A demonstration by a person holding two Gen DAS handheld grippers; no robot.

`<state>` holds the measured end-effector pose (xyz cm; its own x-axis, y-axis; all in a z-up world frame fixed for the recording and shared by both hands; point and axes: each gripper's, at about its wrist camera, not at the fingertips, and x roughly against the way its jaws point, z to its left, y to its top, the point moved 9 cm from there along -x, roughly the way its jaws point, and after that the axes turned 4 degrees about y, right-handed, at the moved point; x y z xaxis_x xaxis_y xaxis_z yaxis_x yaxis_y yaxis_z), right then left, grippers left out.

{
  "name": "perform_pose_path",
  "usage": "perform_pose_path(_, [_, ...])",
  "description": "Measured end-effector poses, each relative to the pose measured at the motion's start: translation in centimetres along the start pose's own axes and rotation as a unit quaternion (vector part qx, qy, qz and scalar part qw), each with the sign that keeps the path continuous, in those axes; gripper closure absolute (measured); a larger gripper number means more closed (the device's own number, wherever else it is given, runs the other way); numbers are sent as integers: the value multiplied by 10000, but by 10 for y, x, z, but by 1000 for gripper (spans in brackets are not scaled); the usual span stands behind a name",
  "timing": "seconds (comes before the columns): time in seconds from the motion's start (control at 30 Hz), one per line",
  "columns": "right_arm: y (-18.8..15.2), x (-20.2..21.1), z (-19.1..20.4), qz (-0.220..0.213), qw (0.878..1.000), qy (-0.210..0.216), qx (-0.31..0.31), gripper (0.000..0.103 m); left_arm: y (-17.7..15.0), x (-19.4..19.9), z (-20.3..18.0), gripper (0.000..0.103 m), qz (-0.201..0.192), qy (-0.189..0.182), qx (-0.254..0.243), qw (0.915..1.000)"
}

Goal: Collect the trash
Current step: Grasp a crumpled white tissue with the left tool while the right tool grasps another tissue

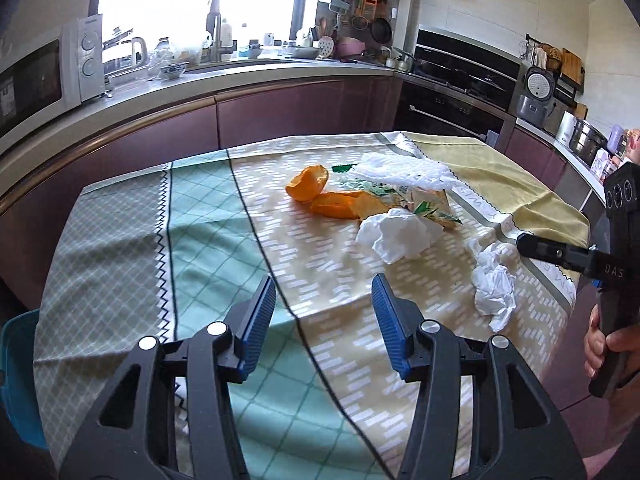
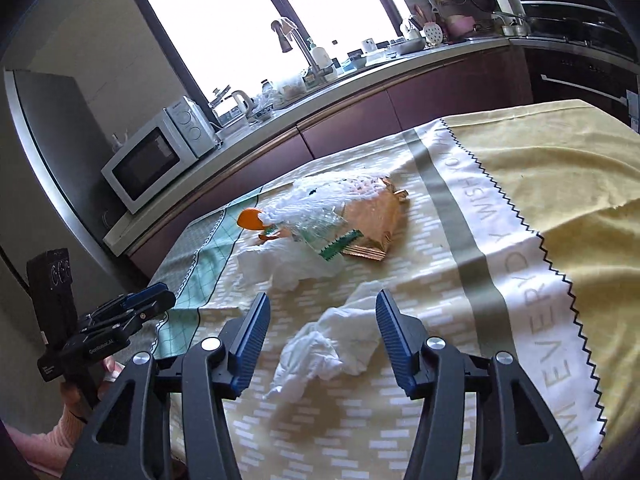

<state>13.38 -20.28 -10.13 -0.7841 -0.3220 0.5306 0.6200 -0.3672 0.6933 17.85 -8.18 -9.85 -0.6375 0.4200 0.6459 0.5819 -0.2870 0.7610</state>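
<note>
Right wrist view, right claw (image 2: 322,312) wide over crumpled tissue (image 2: 320,354), left claw (image 1: 324,298) wide, empty

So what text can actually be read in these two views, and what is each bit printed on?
"DAS": right claw, on its black body.
"GenRobot.AI": left claw, on its black body.
"WISH YOU" and "EVERYDAY": tablecloth, white band; neighbouring letters cut off.
Snack wrapper, microwave dial markings: too small to read.

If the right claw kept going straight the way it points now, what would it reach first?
Most likely the crumpled white tissue lying between and just ahead of the right claw and its open fingers, though depth is hard to judge.
</note>
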Motion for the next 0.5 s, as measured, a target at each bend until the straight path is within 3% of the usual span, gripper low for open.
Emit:
perform_pose_path(0.13, [-12,-4,-5,99,9999,39,-126,43,11,-20,-18,53,97,-142,-120,9998])
perform_pose_path(0.5, [-23,-13,-5,209,9992,205,-262,40,29,-63,-51,47,333,-351,-364,9982])
